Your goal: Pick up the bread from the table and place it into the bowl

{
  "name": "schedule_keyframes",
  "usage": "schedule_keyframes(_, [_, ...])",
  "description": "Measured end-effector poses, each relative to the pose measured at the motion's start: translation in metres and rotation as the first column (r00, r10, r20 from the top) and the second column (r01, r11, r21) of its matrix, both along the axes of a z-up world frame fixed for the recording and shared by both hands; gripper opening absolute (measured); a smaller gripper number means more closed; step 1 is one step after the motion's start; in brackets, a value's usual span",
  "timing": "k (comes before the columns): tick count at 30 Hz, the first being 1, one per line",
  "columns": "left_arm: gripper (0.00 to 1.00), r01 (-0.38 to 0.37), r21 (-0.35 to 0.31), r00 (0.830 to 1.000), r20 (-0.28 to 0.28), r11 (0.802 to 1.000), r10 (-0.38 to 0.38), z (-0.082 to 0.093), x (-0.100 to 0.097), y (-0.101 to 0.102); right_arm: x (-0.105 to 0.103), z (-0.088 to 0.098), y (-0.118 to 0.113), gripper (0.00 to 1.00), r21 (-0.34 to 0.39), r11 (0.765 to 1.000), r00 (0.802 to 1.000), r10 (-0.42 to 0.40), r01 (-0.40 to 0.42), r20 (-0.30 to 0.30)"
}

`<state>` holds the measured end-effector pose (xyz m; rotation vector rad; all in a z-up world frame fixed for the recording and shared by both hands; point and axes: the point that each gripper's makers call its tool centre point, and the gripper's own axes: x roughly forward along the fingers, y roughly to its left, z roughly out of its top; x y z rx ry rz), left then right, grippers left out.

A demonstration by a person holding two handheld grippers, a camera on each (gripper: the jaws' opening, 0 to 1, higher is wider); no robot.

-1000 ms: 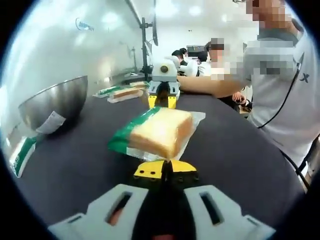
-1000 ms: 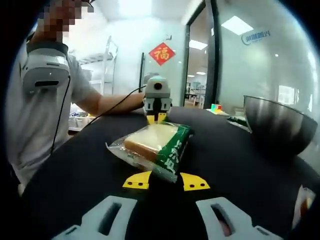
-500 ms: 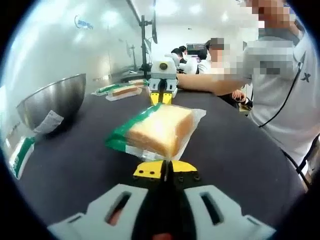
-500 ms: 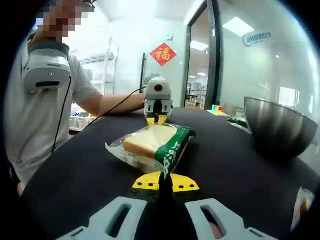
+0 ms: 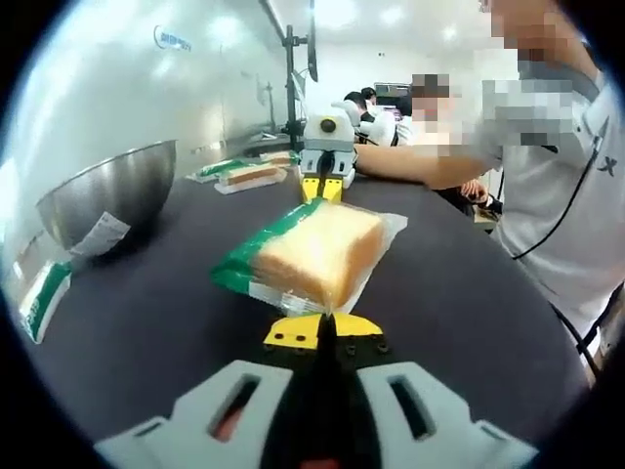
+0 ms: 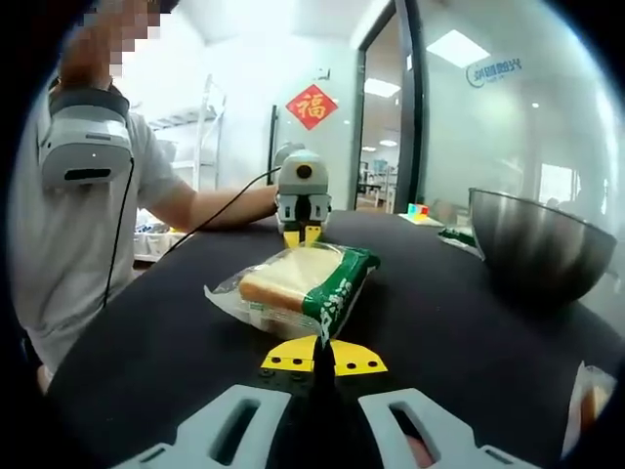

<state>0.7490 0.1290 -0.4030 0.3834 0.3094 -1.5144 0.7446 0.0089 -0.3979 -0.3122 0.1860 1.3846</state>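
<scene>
Left gripper view. Our left gripper (image 5: 322,332) has its yellow tips pressed together on the near edge of the bread (image 5: 317,254) wrapper; we judge it clenched on the film. The bread, a wrapped slice with a green end, sits mid-table (image 5: 146,322). At its far edge the right gripper (image 5: 323,188) meets the wrapper. The steel bowl (image 5: 112,200) stands near the table's left edge, well apart from the bread. More packets (image 5: 244,174) lie at the far edge.

Right gripper view. The right gripper (image 6: 322,360) tips are likewise clenched on the wrapper of the bread (image 6: 298,283). The left gripper (image 6: 300,233) shows at the far side. The bowl (image 6: 537,244) is at the right.

Step in hand, we judge: grasp made, lift not begun. Next calls for raising both ends together and carrying over the bowl rim.

Surface: dark, matte. Room: glass partitions, ceiling lights, a red sign (image 6: 312,106), people seated beyond.
</scene>
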Motion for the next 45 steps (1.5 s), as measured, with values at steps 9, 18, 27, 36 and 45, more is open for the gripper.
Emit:
schedule_keyframes(9, [0.00,-0.093,-0.066,0.993,0.069,0.993,0.097,0.019,0.016,-0.013,0.005,0.028,-0.014,0.00,0.059,0.997,0.999,-0.045,0.044,0.013])
schedule_keyframes(18, [0.00,-0.205,-0.238,0.959,0.144,0.950,0.243,0.078,0.038,-0.025,0.013,0.083,-0.029,0.00,0.176,0.979,0.987,-0.118,0.098,0.108])
schedule_keyframes(27, [0.00,-0.269,-0.340,0.915,0.201,0.901,0.349,0.143,0.087,-0.041,0.068,0.150,-0.051,0.00,0.244,0.947,0.941,-0.263,0.210,0.211])
schedule_keyframes(36, [0.00,-0.398,-0.321,0.846,0.236,0.860,0.479,0.187,0.164,-0.049,0.130,0.198,-0.060,0.00,0.231,0.937,0.908,-0.320,0.262,0.270])
schedule_keyframes(45, [0.00,-0.533,-0.235,0.797,0.183,0.813,0.576,0.173,0.247,-0.041,0.225,0.195,-0.050,0.00,0.233,0.910,0.901,-0.389,0.344,0.189])
